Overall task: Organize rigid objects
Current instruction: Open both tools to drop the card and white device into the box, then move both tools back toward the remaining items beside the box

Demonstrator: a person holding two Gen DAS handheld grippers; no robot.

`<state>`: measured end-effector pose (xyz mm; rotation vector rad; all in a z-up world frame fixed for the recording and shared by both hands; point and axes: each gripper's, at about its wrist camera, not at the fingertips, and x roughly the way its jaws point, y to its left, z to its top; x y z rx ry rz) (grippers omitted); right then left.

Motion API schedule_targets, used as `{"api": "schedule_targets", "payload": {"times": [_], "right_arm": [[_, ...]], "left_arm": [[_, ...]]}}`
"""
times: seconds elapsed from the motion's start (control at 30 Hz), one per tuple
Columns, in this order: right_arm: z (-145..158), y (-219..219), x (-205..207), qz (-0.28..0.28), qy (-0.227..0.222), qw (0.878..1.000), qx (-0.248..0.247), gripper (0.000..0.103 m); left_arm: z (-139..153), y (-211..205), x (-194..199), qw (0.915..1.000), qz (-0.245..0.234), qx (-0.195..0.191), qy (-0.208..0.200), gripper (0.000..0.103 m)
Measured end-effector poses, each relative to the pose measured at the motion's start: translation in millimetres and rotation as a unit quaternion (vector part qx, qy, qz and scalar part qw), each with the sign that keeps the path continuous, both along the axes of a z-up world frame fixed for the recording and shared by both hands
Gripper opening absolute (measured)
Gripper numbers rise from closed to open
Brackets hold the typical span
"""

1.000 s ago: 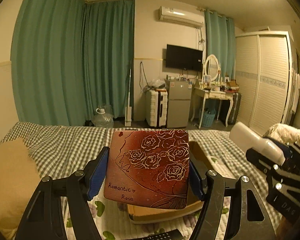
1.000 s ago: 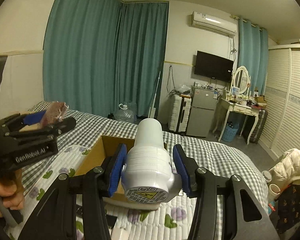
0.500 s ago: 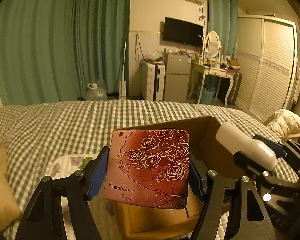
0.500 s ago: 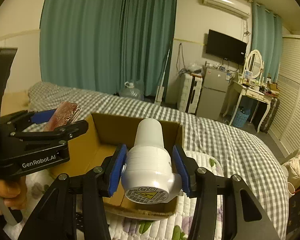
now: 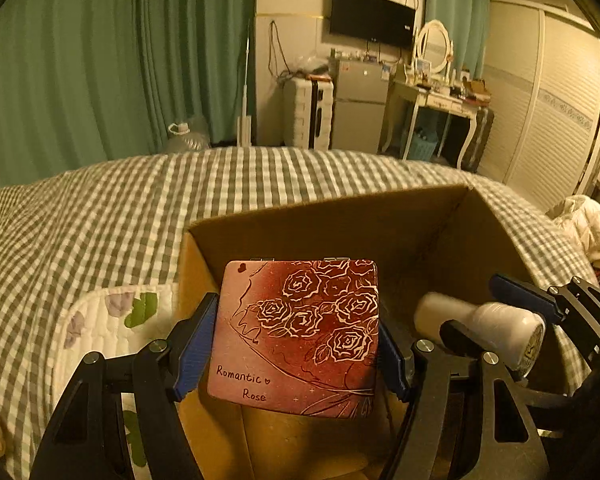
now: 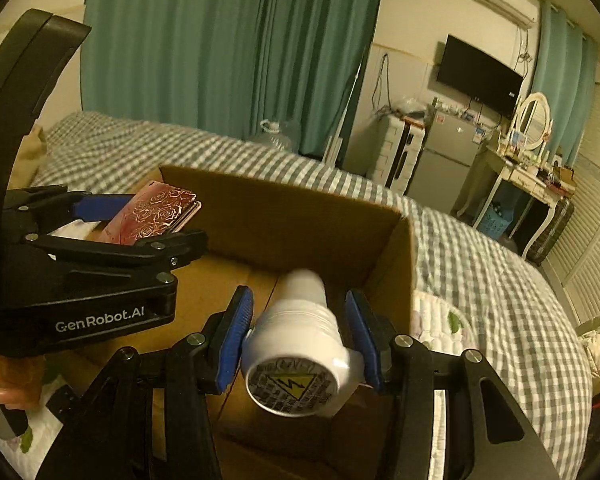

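My left gripper [image 5: 296,344] is shut on a flat red case [image 5: 300,332] with gold roses and the words "Romantic Rose". It holds the case over the open cardboard box [image 5: 324,216] on the bed. The case [image 6: 152,216] and left gripper [image 6: 140,236] also show in the right wrist view. My right gripper [image 6: 300,340] holds a white cylindrical device [image 6: 296,352] with a yellow warning label inside the box [image 6: 292,208]; the device looks blurred and the pads stand slightly off its sides. The device [image 5: 484,328] also shows in the left wrist view.
The box sits on a floral quilt [image 5: 100,328] over a grey checked bedspread [image 5: 100,208]. Green curtains [image 5: 100,60] hang behind. A fridge [image 5: 356,104], dressing table [image 5: 440,100] and wardrobe [image 5: 556,100] stand beyond the bed. A white jacket [image 5: 588,228] lies at right.
Both grippers have moved forward and down over the box. The red case and the white device now hang inside the box opening. The right pads look looser on the device.
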<state>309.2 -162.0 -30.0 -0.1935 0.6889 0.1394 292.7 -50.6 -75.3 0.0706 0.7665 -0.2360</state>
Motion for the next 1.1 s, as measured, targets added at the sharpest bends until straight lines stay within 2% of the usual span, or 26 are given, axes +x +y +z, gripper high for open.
{"api": "schedule_targets", "payload": {"times": [0.1,0.2,0.33,0.5,0.7,0.83,0.97,1.1], "right_arm": [[-13.9,0.8,6.5,-0.001,0.018,1.0,-0.005,0.048],[-18.8,2.7,6.9,-0.002,0.013,1.0,-0.027,0.048],[-20.0,5.9,4.1,0.003,0.012,1.0,-0.026,0.048],[-15.7,7.8,-2.5,0.005,0.001,1.0,-0.018,0.065],[7.2,6.6,-25.9,-0.005,-0.031,0.999,-0.016,0.067],[36.1,0.3,-47.9,-0.02,-0.066,0.998,0.006,0.077],[68.9,-6.6,-78.4,-0.042,-0.109,0.993,0.021,0.09],[96.4,-11.6,-110.2,-0.055,-0.139,0.988,0.04,0.095]], "left_arm": [[-2.7,-3.1,1.9,1.0,-0.004,0.005,0.006,0.073],[-3.2,-4.2,3.5,0.9999,-0.003,0.011,0.01,0.075],[-2.3,-5.1,1.8,0.9999,-0.007,0.01,0.011,0.078],[6.4,-0.8,-5.7,1.0,-0.003,-0.004,0.004,0.082],[51.3,21.2,-31.1,0.998,0.026,-0.028,-0.051,0.085],[84.2,36.9,-53.4,0.994,0.045,-0.046,-0.088,0.092],[117.1,45.9,-86.2,0.9887,0.055,-0.052,-0.129,0.098],[146.6,48.7,-126.1,0.9814,0.066,-0.042,-0.175,0.1]]}}
